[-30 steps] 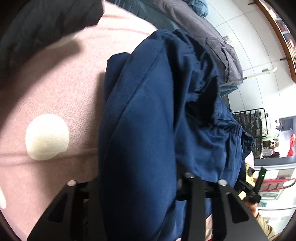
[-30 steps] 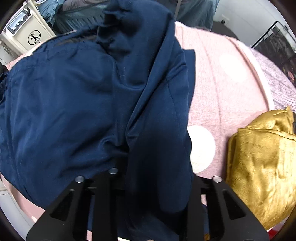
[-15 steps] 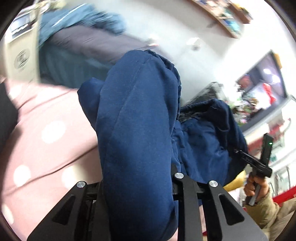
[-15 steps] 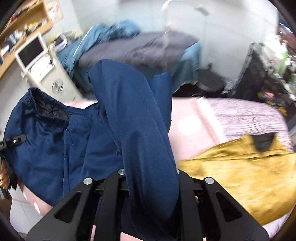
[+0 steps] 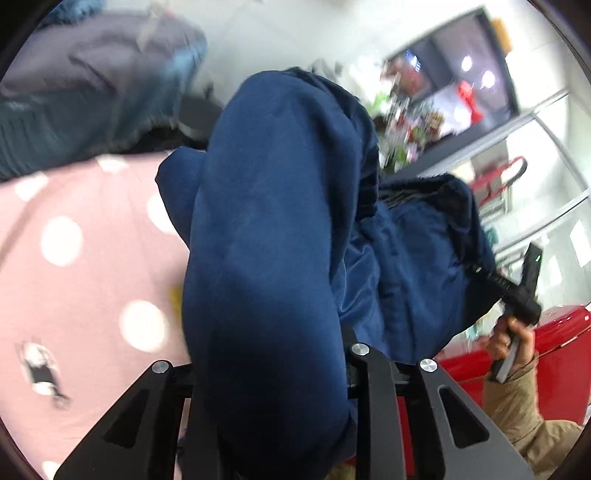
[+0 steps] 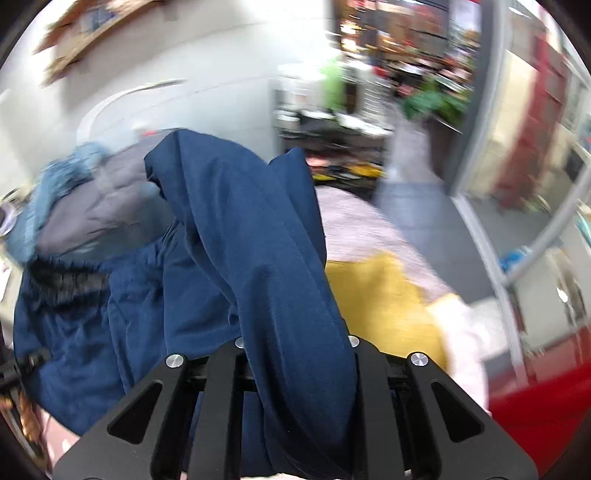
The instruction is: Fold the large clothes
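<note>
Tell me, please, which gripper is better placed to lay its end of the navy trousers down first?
Left, probably. The left gripper, jaws opening around the navy trousers, has bare pink bedspread beside it; the right gripper hangs over a yellow garment.

White walls (image 6: 221, 66), grey floor (image 6: 424, 221), pink polka-dot bedspread (image 5: 74, 288), wooden shelf (image 6: 92, 29), red cabinet (image 5: 561, 343), blurred shop shelves beyond.

Left gripper (image 5: 275, 391) pitched downward, its jaws opening a touch around a thick fold of the navy garment (image 5: 266, 236) that fills the gap. Right gripper (image 6: 295, 369) also angled down, black fingers (image 6: 218, 402) either side of the same cloth, pinching it. Seen from the left wrist, the person's right hand (image 5: 511, 345) wraps the handle, tan sleeve (image 5: 524, 406) below it.
</note>
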Demonstrator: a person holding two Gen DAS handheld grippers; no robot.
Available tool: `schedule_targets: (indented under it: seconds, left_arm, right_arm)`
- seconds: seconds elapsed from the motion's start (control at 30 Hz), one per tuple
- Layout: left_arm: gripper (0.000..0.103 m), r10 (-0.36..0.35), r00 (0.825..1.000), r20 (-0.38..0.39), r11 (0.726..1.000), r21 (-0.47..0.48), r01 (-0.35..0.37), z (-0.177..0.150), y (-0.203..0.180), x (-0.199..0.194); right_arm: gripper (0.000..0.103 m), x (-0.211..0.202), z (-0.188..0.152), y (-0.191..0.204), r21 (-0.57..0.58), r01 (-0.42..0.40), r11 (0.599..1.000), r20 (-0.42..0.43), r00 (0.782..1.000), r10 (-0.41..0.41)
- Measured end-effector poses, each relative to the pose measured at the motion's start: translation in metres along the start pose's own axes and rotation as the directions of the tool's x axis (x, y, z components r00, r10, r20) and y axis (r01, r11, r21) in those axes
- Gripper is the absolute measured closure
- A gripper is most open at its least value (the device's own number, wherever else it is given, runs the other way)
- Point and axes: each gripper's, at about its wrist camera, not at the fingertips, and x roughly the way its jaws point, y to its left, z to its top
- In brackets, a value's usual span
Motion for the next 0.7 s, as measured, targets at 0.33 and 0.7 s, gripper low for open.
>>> schedule_targets:
  seconds: [0.33, 0.7]
  left_arm:
    - [0.047, 0.022, 0.991, -0.133, 0.915, -0.396, -0.074, -0.021, 0.104, 0.099]
    - [0.027, 0.135, 0.987, -0.089, 0.931, -0.331, -0.157, -0.007, 0.11, 0.049]
  right_arm:
    - [0.038, 0.124, -0.049, -0.101, 0.293, 0.051, 0.955, -0.157, 0.988, -0.004]
    - [0.006, 0.159, -0.022, -0.13, 0.29, 0.075, 0.954, -0.153, 0.988, -0.031]
